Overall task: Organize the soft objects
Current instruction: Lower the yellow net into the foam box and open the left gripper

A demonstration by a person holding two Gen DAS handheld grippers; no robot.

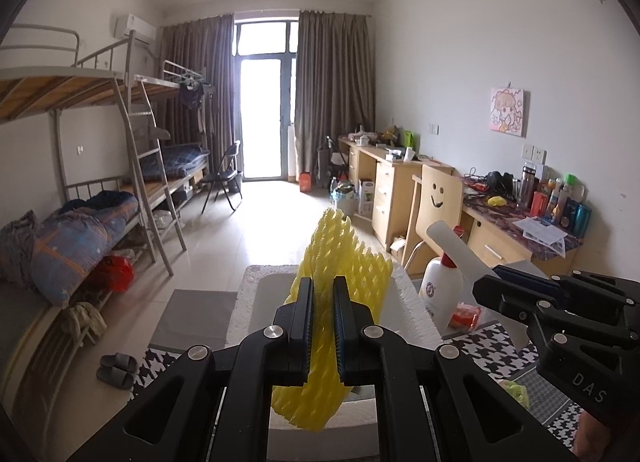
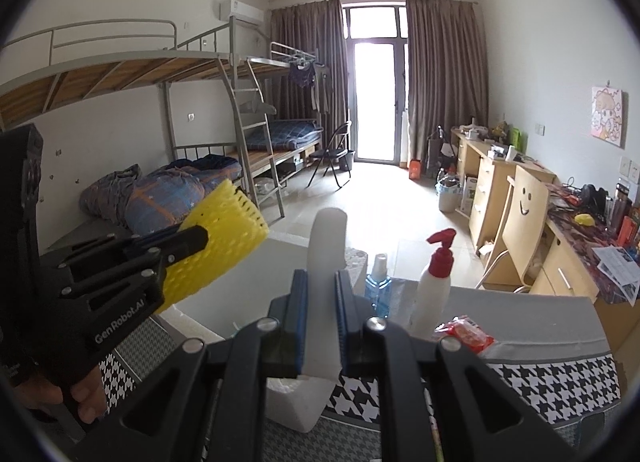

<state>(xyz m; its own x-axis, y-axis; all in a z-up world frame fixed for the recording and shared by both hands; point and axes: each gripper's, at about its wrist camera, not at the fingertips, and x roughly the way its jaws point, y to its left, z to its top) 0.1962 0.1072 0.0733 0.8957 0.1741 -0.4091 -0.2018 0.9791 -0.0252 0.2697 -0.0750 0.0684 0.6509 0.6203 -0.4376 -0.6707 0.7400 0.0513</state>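
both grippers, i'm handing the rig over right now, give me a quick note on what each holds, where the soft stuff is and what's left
Left gripper: shut on the yellow foam net sleeve, held up over the white foam box.
Right gripper: shut on the white foam strip, which stands up out of the jaws, above the near edge of the same box.
Around: the white spray bottle with the red trigger, a blue bottle and a red packet sit on the table right of the box.
Done: both soft pieces are picked up.
Left: neither is set down yet; the box looks the likely place for them.
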